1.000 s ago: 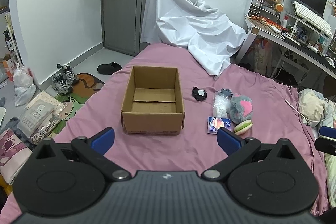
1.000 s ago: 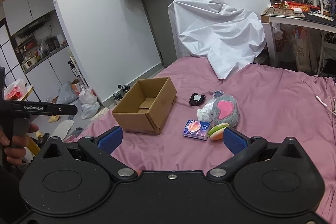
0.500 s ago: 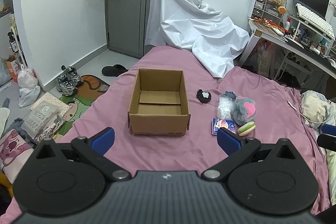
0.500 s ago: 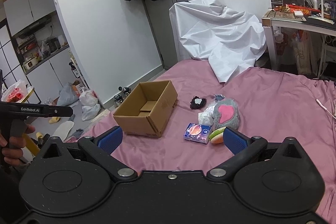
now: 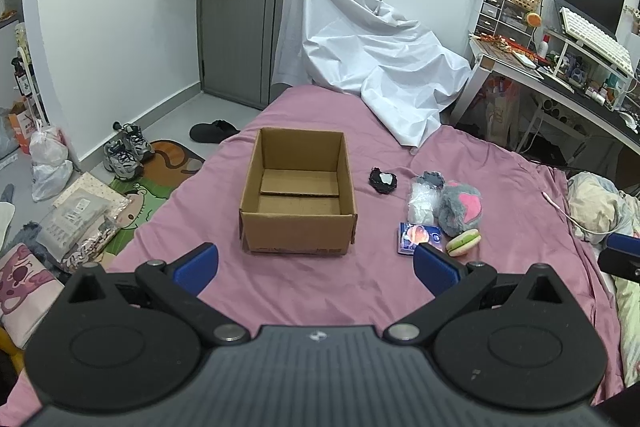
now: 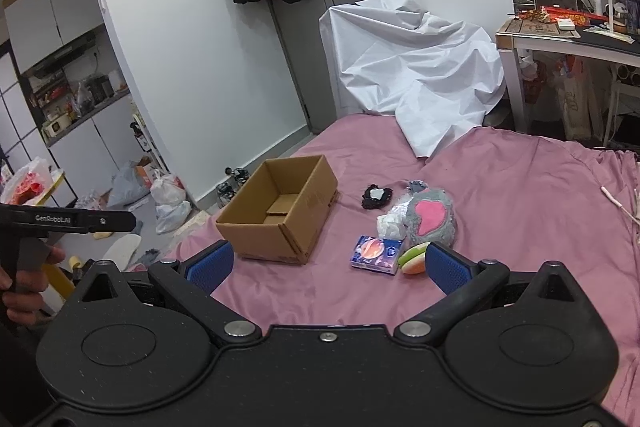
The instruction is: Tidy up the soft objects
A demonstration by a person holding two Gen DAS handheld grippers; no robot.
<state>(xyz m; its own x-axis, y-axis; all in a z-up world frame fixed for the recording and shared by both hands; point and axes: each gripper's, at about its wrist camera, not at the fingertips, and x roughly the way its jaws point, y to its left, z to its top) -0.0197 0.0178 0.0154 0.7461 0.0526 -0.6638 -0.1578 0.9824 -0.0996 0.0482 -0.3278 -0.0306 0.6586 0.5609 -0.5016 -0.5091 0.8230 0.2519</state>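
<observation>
Left hand-held gripper [image 5: 316, 265] & right hand-held gripper [image 6: 328, 267]: both wide open, nothing held, above pink bed [image 5: 360, 291]. Next out: tissue pack [image 5: 419, 238], green macaron toy [image 5: 464, 242], grey plush w/ pink heart [image 5: 460, 207], clear bag [image 5: 421, 201], black item [image 5: 383, 179]. Left of them: cardboard box [image 5: 298, 193], empty. Far: white sheet [image 5: 372, 67].

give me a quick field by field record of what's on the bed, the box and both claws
surface: pink bedsheet
box: cardboard box, open at the top, nothing visible inside
beside box: black pouch, clear bag, grey plush with a pink heart, blue tissue pack, green macaron toy
items in box: none
left claw: open, holding nothing, held back from the box
right claw: open, holding nothing, short of the items
far end of bed: white sheet
</observation>
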